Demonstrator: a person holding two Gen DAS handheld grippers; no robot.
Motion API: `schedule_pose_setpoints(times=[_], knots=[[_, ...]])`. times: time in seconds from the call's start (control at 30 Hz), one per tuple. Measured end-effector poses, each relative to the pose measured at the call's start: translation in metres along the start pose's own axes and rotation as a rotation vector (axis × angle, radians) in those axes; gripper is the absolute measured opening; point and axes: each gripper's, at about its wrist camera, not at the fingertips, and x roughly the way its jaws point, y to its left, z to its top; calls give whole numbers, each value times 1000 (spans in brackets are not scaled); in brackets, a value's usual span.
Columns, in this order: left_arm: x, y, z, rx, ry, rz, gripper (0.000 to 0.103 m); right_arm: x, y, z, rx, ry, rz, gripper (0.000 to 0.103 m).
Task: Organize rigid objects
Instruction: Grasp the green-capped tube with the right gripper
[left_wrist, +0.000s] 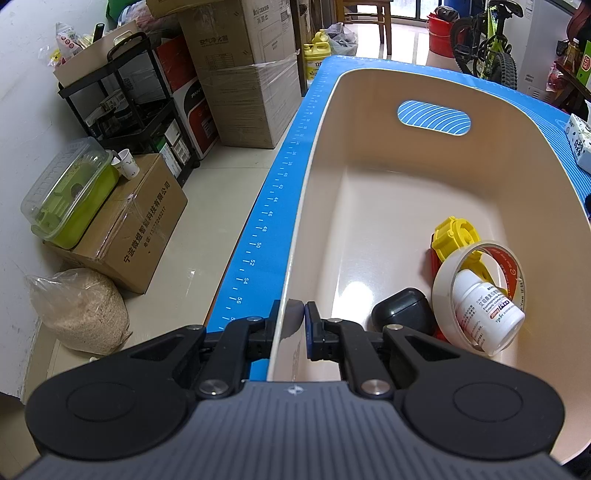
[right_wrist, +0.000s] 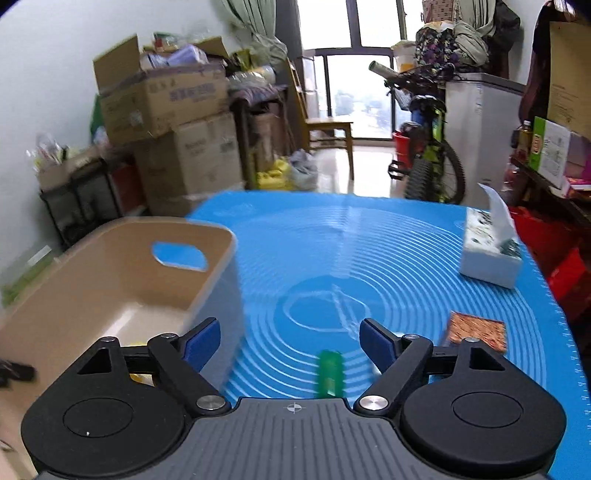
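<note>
Now left gripper (left_wrist: 294, 317) clamps the beige bin (left_wrist: 369, 85) rim; right gripper (right_wrist: 290, 341) hangs spread apart beside the bin, above a green object (right_wrist: 330, 373).

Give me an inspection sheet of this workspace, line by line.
Surface: blue mat with ring markings.
Job's things: beige bin holds tape roll, white bottle, yellow toy, black case; green item and patterned block lie on the mat.
Clutter: tissue box.
Grippers: left gripper clamps the bin's wall; right gripper open, empty.
Cables: nothing seen.
Surroundings: cardboard boxes, bicycle.
</note>
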Motion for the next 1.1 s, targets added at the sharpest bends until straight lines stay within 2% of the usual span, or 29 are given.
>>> schedule_pose_setpoints(times=[0.13,0.47,0.63,0.83,1.1], knots=[[-1,0,0,-2,1,-1,13,14,-10,-12,-6,7,-44,94],[-2,1,0,-4,1,-4,13,48,-30,-32,29,99,-73,94],[-1,2,0,-5,2,-5,13,58,-29,-45,32,105,-65,94],[0,2,0,-8,1,-8,13,61,-24,-52,1,84,-68,88],[0,2,0,-7,0,-7,13,58,-18,-48,-30,48,-73,69]])
